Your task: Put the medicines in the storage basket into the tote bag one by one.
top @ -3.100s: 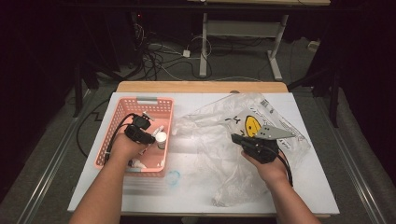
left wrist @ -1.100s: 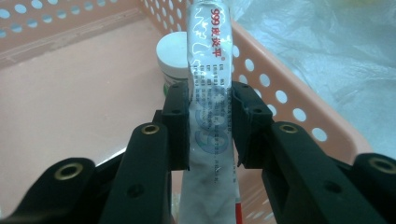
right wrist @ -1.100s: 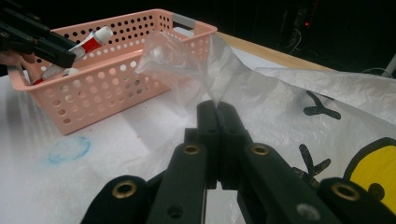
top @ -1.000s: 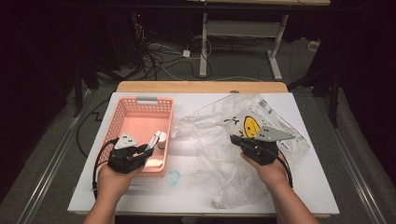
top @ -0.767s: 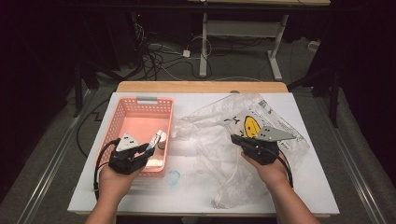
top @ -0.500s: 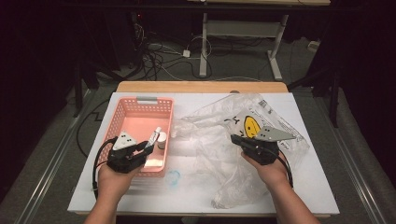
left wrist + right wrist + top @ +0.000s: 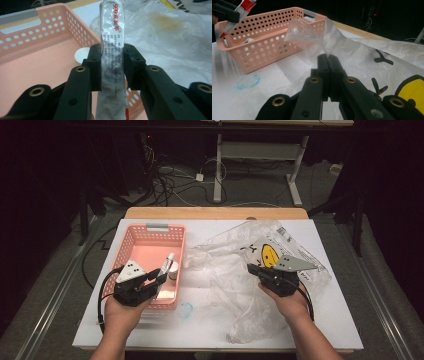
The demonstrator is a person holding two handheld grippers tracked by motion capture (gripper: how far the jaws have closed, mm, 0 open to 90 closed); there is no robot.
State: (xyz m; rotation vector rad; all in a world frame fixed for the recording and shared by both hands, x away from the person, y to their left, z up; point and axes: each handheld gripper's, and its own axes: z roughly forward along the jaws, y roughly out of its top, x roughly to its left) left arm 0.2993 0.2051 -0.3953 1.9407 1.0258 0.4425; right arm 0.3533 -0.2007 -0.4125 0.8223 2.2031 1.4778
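Dark floor and tangled cables lie beyond the white table (image 7: 150, 332), whose far edge shows a strip of bare wood. Toward ten o'clock from the table's middle sits a pink perforated basket (image 7: 132, 245) with a grey handle on its far rim.

My left gripper (image 7: 159, 276) hangs over the basket's near right corner, at about eight o'clock from the table's centre. In the left gripper view its jaws are pinched narrow on a silvery tube (image 7: 111, 37) with red printed characters, the tube standing upright between the two pads and gripped at about mid-length. From the high view the tube tilts up and away from my hand, toward one o'clock. Just beyond it, on the basket floor, rests a small white round cap or jar (image 7: 82, 54); I cannot tell which.

My right gripper (image 7: 251, 268) sits at about four o'clock from the centre, over a crumpled clear plastic bag (image 7: 230, 265) that spreads across the right half of the table. The bag bears a yellow smiley face (image 7: 270, 254) and black marks. In the right gripper view my jaws are closed tight together on a raised fold of the bag's film.

A faint blue ring mark (image 7: 185, 310) stains the table near the basket's near right corner.
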